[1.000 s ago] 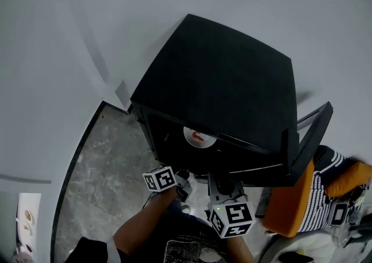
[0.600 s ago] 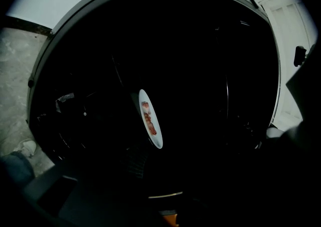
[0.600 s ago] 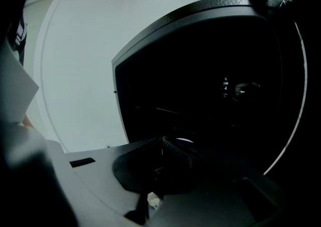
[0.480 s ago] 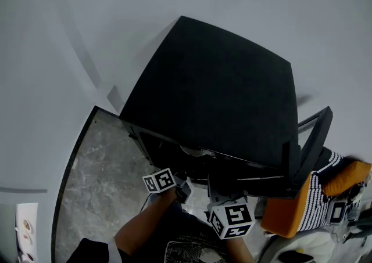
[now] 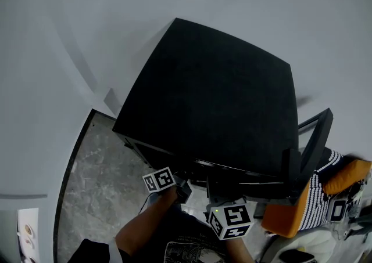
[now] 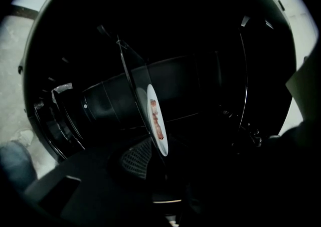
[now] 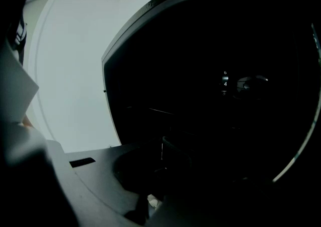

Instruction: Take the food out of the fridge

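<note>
While working at the reach-in step, holding the left gripper (image 5: 181,187) at 6 o'clock in the head view, with jaws spread wide and gripping nothing. Holding the right gripper (image 5: 222,193) just beside it toward 5 o'clock, its jaws lost in shadow even in the right gripper view, so not telling whether apart or together, and seeing nothing plainly between them.

Pointing both into the open front of the black box-shaped fridge (image 5: 215,93), which is filling the middle of the head view, with its black door (image 5: 315,140) swung out toward 4 o'clock.

Looking along the left jaws at the white round plate (image 6: 163,147), just below centre toward 6 o'clock. Sitting inside on what looks like a thin shelf (image 6: 131,85), apart from the pads and bearing reddish strips of food (image 6: 156,117) across its face. Appearing on edge, probably only through the roll of the camera.

Facing, in the right gripper view, a small numbered dial (image 7: 246,83) at 3 o'clock, deep in the dark cavity.

Judging the task barely begun, with the food inside and untouched. Needing next a steady advance of the left gripper until straddling the plate rim, then closing gently and drawing the plate out level, minding the shelf edge and any sliding of the food.
</note>
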Available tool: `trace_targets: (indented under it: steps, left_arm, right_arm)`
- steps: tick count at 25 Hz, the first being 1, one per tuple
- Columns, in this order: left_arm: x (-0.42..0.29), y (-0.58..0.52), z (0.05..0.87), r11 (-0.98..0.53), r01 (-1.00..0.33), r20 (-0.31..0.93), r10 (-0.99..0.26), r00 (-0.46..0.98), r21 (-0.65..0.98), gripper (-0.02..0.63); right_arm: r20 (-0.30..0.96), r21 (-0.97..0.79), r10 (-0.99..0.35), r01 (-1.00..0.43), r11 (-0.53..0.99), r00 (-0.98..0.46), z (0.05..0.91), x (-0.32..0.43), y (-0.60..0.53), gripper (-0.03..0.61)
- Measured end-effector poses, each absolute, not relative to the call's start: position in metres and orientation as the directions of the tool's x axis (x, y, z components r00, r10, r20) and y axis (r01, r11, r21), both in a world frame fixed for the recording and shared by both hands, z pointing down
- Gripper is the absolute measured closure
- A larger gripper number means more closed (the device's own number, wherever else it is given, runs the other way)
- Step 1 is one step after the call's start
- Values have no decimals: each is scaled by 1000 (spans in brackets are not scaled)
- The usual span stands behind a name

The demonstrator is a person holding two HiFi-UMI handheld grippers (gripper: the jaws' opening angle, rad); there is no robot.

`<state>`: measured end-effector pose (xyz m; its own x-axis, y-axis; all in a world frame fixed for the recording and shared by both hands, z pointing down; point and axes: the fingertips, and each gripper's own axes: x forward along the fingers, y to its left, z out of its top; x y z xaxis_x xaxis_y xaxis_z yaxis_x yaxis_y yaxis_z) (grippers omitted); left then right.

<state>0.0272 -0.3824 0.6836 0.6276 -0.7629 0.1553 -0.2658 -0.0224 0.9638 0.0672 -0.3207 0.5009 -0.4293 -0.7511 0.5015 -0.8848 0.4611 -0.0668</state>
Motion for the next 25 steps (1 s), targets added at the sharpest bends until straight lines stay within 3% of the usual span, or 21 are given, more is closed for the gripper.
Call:
trace_targets:
  steps: [4, 10, 25]
  left_arm:
    - [28, -383, 686, 31, -209, 156, -771, 617, 977, 566]
    - [26, -385, 685, 61, -161, 147, -783, 604, 985, 592]
    - [26, -341, 648, 29, -135, 98, -834, 543, 990, 594]
  right_arm:
    - [504, -66, -752, -888, 456, -424, 502, 70, -320, 555]
    - [506, -58, -751, -886, 460, -423, 502, 72, -318, 555]
    - [471, -95, -749, -871, 482, -466, 487, 86, -272, 555]
